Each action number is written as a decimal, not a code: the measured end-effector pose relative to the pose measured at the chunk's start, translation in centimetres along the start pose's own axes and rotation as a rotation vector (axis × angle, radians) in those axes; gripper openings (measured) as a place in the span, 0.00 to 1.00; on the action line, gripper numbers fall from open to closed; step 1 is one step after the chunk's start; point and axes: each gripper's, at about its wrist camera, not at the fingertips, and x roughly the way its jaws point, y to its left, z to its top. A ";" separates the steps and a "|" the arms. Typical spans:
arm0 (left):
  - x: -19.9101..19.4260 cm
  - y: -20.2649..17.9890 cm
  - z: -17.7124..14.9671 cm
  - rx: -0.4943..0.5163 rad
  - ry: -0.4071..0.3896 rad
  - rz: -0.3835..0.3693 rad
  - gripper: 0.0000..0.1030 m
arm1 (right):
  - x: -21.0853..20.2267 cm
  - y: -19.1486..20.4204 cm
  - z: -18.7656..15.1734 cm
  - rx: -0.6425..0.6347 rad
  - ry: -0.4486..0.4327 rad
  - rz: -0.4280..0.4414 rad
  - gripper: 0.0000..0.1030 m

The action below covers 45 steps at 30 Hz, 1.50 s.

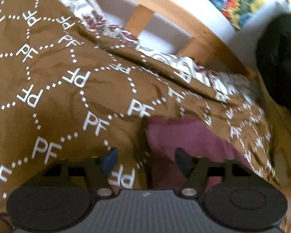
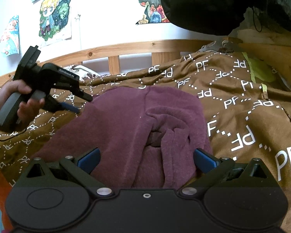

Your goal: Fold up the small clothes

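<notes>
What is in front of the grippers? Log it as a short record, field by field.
garment: purple fleece garment, rumpled, lying on the bedspread
surface: brown bedspread with white PF print
left gripper: open, at the garment's left edge, holding nothing
right gripper: open, over the garment's near edge, holding nothing
backdrop: wooden bed rail, posters on the white wall

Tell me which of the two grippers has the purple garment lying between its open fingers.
The right gripper: the purple fleece garment lies between its fingers. The left gripper, also open, sits at the garment's far left edge.
</notes>
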 end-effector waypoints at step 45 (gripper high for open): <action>-6.2 -3.8 -12.4 0.118 0.166 -0.042 0.94 | -3.6 0.6 0.7 -0.288 0.162 -0.186 0.21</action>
